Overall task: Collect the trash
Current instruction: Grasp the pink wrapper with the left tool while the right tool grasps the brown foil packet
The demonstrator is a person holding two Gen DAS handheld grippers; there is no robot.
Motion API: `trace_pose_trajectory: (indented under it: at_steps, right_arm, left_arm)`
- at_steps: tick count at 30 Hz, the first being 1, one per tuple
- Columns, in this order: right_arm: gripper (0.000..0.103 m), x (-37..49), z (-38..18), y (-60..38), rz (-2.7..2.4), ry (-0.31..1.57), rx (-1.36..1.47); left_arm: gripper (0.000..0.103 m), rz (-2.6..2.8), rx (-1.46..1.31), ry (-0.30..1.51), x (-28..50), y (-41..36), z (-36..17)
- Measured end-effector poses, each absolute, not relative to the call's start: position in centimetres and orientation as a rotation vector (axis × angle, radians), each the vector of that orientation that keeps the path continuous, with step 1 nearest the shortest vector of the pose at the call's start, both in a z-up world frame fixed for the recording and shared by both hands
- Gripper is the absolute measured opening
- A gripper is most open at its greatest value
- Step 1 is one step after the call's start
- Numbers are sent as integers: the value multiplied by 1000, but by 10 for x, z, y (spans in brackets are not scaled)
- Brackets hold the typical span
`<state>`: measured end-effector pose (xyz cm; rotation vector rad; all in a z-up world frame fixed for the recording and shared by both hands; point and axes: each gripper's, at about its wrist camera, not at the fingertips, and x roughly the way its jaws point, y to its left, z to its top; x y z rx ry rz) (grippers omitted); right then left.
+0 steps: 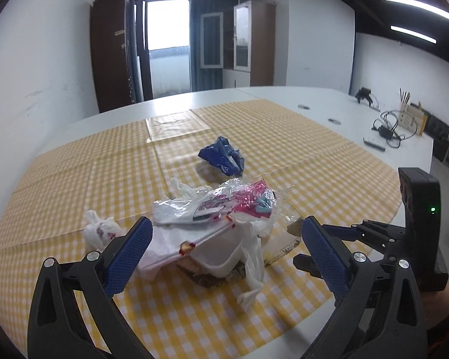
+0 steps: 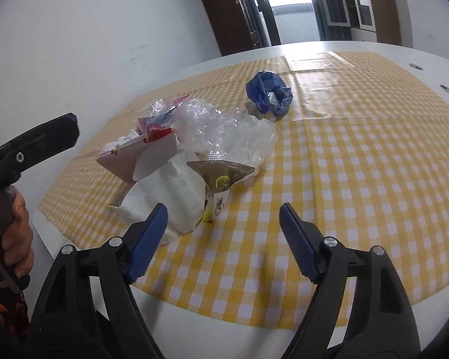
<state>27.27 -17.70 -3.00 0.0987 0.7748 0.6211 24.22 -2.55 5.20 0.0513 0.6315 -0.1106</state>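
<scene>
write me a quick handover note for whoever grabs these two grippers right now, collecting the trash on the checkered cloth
Left gripper: open, holding nothing, fingers either side of the near end of the trash pile.
Right gripper: open, holding nothing, at the pile's right edge, its left finger close to the white plastic bag.
Things: the pile is clear wrap, a white bag, a pink-and-red wrapper and a brown packet heaped together on the yellow checkered cloth. A crumpled blue wrapper lies apart, farther back. A small white wad sits just left of the pile.
Done: nothing picked up yet.
Left: grab the pile, then the blue wrapper and the wad. No bin in view.
</scene>
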Motion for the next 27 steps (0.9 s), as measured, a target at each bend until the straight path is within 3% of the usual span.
trace_pose_trajectory:
  at_steps: [4, 5, 7, 8, 10, 11, 13, 18, 27]
  right_arm:
    - [53, 284, -34, -173, 624, 802, 88]
    - [44, 286, -35, -172, 626, 806, 88]
    - [34, 291, -38, -169, 629, 820, 89]
    - [25, 293, -39, -169, 637, 829, 94]
    - [10, 297, -42, -167, 638, 841, 100]
    - [6, 297, -42, -166, 627, 836, 92]
    - [3, 297, -39, -164, 610, 811, 67]
    - [2, 292, -24, -175, 584, 740, 94]
    - [2, 274, 22, -200, 509, 603, 128]
  left_arm:
    - [97, -132, 67, 698, 271, -31, 38]
    - [97, -141, 64, 709, 277, -32, 36]
    - [83, -139, 73, 732, 288, -35, 32]
    - [78, -135, 78, 741, 292, -36, 31]
    - [52, -140, 70, 751, 297, -35, 30]
    - [46, -128, 61, 745, 297, -33, 32]
    - [34, -100, 51, 717, 295, -27, 39]
    - [18, -27, -41, 627, 285, 3, 66]
    - [12, 3, -100, 447, 243, 25, 118]
